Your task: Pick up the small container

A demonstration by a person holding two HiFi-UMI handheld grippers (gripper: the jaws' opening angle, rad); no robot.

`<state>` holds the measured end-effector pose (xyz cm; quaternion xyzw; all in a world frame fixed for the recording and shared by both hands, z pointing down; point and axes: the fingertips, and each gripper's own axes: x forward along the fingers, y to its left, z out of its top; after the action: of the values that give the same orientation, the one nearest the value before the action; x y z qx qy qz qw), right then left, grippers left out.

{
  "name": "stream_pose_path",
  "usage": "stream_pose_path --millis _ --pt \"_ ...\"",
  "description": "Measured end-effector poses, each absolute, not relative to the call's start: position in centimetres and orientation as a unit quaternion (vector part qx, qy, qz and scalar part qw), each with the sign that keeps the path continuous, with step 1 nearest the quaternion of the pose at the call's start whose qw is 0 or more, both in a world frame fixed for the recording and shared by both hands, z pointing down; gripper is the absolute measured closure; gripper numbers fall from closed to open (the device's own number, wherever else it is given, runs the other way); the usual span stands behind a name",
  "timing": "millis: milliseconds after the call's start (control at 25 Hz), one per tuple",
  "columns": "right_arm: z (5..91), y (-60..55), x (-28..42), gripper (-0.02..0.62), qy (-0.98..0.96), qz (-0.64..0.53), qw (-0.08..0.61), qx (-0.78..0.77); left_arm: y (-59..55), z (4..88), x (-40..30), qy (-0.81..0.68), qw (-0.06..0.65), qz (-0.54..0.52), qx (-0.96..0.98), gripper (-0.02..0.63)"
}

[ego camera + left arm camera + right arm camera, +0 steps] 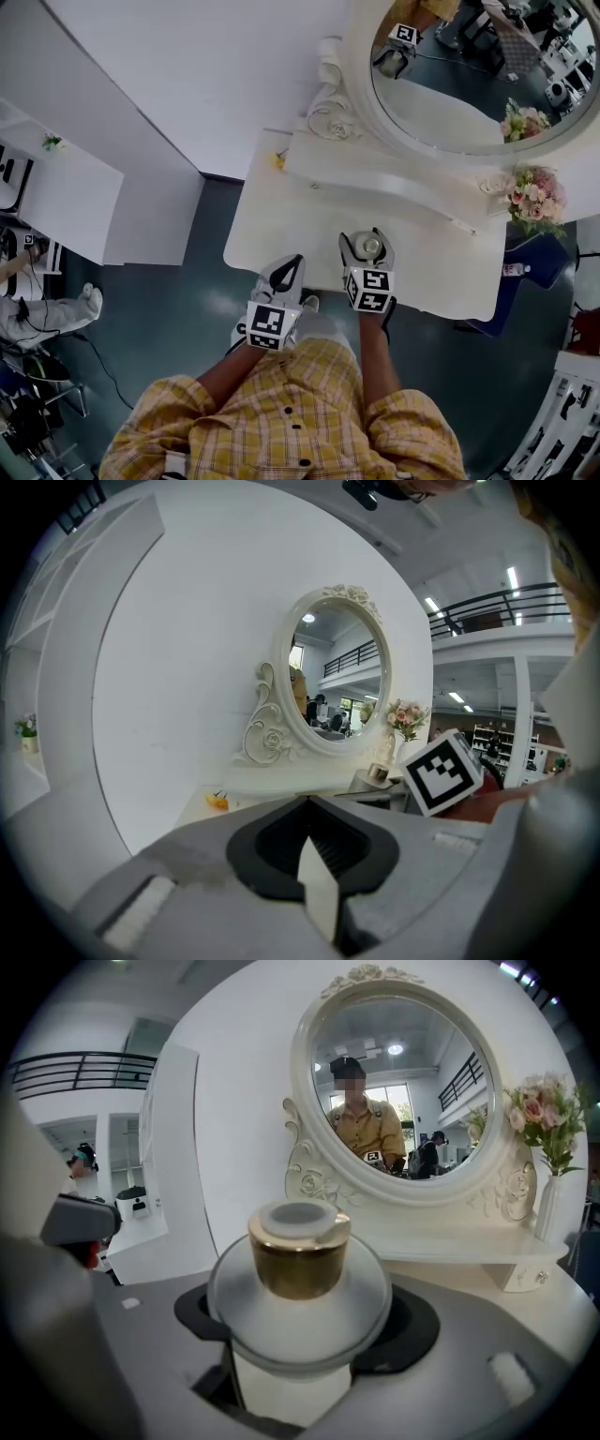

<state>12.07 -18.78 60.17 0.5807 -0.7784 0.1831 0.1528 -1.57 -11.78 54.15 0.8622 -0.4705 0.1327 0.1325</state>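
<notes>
The right gripper (pixel 367 246) has its 2 jaws set wide and closed on the small container (pixel 298 1288), whose round frosted body sits between the dark pads and touches both. The container stands upright, with a gold collar (pixel 298 1262) and a white top. In the head view it is over the near part of the white dressing table (pixel 281 225), in front of the oval mirror (pixel 469 84).

The left gripper (pixel 292 267) is just beside the right one, at the table's near edge. Its jaws are together with nothing between them.

No brand or label shows on the container. The only print that can be made out is the black-and-white square pattern on the marker cube (pixel 370 286) of the right gripper and on the left one's cube (pixel 267 326). A bunch of pink flowers (pixel 534 192) stands at the right end of the table. A small yellow thing (pixel 279 161) lies at its left end.
</notes>
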Motion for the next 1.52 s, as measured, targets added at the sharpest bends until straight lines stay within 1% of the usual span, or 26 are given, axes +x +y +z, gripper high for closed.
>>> stream_pose_path --millis 440,760,1120,1520 --pt "55.1 -16.3 11.7 0.258 -0.789 0.167 0.134 0.576 -12.6 51.0 -0.9 -0.473 0.126 0.101 0.866 0.607" --pt "52.6 -15.5 11.9 0.258 -0.792 0.156 0.126 0.577 -13.6 48.9 -0.5 -0.476 0.107 0.091 0.868 0.607" --pt "49.9 -14.4 12.4 0.258 -0.792 0.139 0.113 0.584 -14.0 47.5 0.0 -0.471 0.097 0.075 0.873 0.607" --pt "48.4 -13.1 13.3 0.258 -0.785 0.133 0.099 0.597 -13.7 47.5 0.4 -0.467 0.089 0.081 0.876 0.607"
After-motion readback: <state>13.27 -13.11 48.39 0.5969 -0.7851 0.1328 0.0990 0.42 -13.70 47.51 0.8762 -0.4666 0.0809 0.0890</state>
